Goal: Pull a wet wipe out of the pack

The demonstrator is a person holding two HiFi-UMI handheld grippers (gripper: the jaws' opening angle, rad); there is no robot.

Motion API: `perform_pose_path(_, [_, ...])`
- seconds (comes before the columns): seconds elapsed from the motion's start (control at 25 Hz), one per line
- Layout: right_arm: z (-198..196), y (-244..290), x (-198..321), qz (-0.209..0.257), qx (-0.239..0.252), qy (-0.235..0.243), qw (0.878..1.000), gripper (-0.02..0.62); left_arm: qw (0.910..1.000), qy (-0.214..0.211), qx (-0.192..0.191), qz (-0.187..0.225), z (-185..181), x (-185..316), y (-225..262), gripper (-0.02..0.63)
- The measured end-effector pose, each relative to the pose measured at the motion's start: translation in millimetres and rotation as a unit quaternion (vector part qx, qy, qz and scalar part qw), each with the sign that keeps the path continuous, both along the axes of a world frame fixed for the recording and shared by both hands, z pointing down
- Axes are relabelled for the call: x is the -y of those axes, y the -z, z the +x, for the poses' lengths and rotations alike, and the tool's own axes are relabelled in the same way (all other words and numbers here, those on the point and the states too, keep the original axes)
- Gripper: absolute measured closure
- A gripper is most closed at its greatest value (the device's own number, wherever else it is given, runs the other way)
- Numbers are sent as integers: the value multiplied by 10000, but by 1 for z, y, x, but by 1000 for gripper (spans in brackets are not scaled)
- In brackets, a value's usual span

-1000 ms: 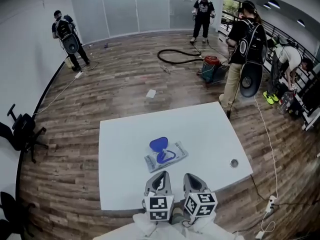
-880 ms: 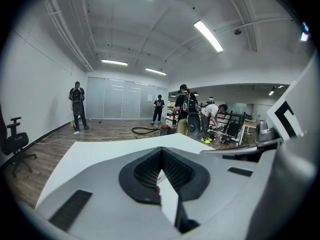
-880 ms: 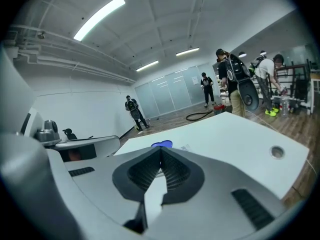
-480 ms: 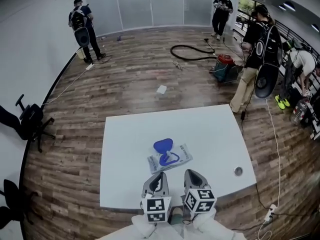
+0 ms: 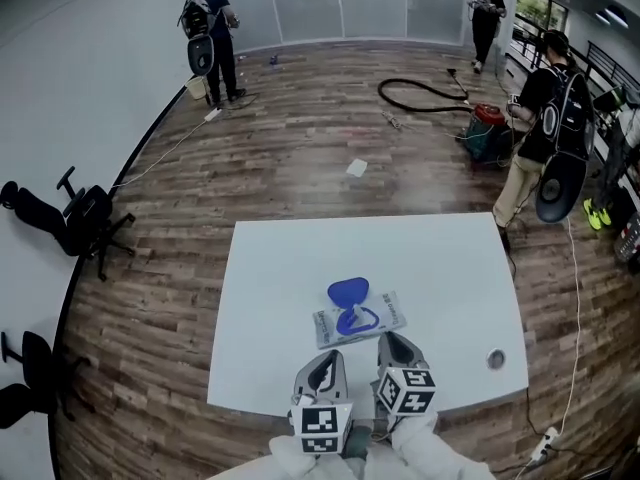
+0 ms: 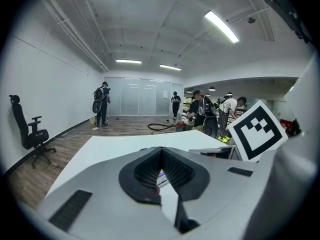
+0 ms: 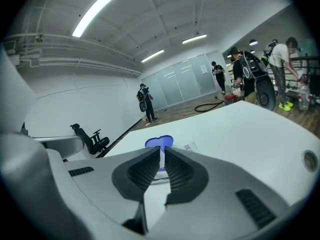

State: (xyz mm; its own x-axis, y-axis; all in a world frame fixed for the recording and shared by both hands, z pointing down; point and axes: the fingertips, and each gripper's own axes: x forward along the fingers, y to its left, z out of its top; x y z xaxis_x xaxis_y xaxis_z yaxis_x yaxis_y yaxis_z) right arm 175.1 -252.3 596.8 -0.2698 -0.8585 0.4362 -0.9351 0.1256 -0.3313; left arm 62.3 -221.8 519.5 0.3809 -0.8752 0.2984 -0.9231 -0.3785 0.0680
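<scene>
Jaws closed, empty: left gripper (image 5: pixel 332 358), right gripper (image 5: pixel 391 339), short of wipe pack (image 5: pixel 358 319); possibly a cap (image 5: pixel 496 359) on table (image 5: pixel 280 268).

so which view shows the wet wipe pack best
Head view: the whole wet wipe pack lies on the table, blue lid flipped open. Right gripper view shows just the lid and a corner above its jaws; left gripper view only a sliver.

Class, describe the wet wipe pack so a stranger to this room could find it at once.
Find the white table on the wood floor. Near its middle lies a flat, pale wet wipe pack. Its open blue lid sets it apart from the small round object by the right edge.
</scene>
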Motion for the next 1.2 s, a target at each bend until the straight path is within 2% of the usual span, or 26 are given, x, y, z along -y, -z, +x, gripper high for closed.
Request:
perform_pose_path(0.64, [-21,-40,48,-544,55,362,9978,526,9980,559,203,-232,-40,18,-18,609])
perform_pose_path(1.2, [-46,-71,60,-997,-150,781,9918,505,9946,873,189,-538,-64,17,-36,609])
